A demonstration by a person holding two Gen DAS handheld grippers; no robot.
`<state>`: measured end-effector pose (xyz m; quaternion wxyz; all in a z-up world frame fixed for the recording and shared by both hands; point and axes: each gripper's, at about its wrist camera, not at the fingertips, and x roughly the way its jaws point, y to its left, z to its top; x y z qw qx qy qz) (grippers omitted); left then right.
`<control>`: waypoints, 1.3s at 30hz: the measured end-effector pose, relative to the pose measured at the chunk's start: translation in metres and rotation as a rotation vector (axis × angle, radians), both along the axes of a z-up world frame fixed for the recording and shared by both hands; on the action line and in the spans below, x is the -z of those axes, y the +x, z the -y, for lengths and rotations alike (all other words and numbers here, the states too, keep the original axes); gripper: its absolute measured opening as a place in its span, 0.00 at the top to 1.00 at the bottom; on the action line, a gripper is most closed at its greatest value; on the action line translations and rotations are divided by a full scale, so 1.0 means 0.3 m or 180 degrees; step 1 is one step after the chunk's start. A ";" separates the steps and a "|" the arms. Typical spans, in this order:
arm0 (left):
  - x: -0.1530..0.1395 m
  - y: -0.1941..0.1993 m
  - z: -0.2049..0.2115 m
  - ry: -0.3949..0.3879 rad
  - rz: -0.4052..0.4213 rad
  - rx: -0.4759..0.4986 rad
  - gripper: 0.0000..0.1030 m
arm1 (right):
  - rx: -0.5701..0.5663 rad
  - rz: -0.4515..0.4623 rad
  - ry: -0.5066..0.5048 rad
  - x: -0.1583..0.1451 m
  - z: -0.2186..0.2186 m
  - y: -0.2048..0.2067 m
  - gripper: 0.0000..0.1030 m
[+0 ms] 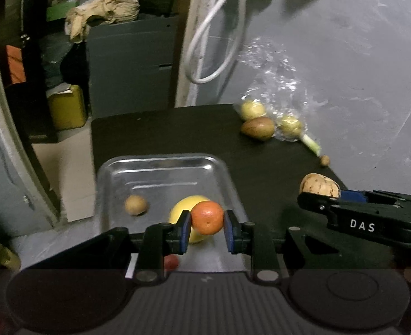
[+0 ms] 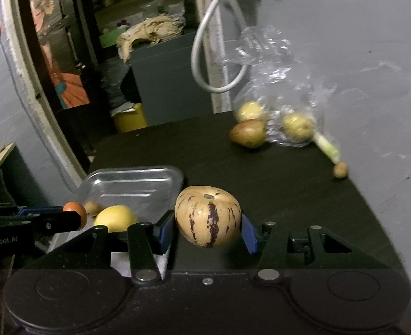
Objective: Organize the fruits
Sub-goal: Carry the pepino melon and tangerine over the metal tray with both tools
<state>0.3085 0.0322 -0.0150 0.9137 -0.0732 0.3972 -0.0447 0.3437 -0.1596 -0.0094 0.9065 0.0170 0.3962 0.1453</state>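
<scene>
Nearest to us, the left gripper [image 1: 207, 224] has its blue pads pressed against a small orange mandarin [image 1: 207, 217], held above the near end of the metal tray [image 1: 161, 164]. Our right gripper [image 2: 208, 230] is clamped on a cream fruit with purple stripes, a pepino melon [image 2: 207, 216], just to the right of the tray over the dark tabletop [image 2: 275, 195]. Under the mandarin a yellow fruit [image 1: 180, 209] rests in the tray, a small brown fruit [image 1: 135, 205] lies to its left, and something red [image 1: 171, 262], too hidden to name, shows beneath the left gripper's fingers. Farther back, near the table's far right corner, a brownish fruit [image 2: 248, 133], possibly a mango, touches a clear plastic bag [image 2: 278, 83] holding two yellow-green fruits [image 2: 296, 127]. Beside the bag lie a pale green stalk [image 2: 326, 148] and a small brown nut-like piece [image 2: 340, 169].
</scene>
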 end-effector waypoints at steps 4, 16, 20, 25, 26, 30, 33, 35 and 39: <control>0.010 -0.043 -0.051 -0.0003 -0.0029 -0.0074 0.73 | -0.0078 -0.0024 -0.0011 0.004 -0.058 -0.043 0.50; 0.055 -0.103 -0.119 -0.0064 -0.0151 -0.0148 0.73 | -0.0331 -0.0177 -0.0124 0.051 -0.185 -0.160 0.50; 0.075 -0.107 -0.122 -0.0062 -0.0211 -0.0142 0.73 | -0.0368 -0.0218 -0.0161 0.070 -0.206 -0.179 0.50; 0.095 -0.105 -0.129 -0.0058 -0.0270 -0.0149 0.73 | -0.0350 -0.0277 -0.0169 0.090 -0.211 -0.185 0.50; 0.098 -0.104 -0.129 -0.0058 -0.0281 -0.0153 0.73 | -0.0342 -0.0289 -0.0170 0.094 -0.210 -0.185 0.50; 0.110 -0.099 -0.134 -0.0052 -0.0319 -0.0158 0.73 | -0.0332 -0.0325 -0.0181 0.105 -0.214 -0.184 0.50; 0.118 -0.096 -0.137 -0.0037 -0.0343 -0.0156 0.73 | -0.0333 -0.0349 -0.0191 0.114 -0.219 -0.180 0.50; 0.124 -0.092 -0.137 -0.0032 -0.0361 -0.0154 0.73 | -0.0339 -0.0367 -0.0195 0.120 -0.224 -0.177 0.50; 0.132 -0.086 -0.140 -0.0050 -0.0387 -0.0150 0.73 | -0.0341 -0.0402 -0.0203 0.131 -0.232 -0.166 0.50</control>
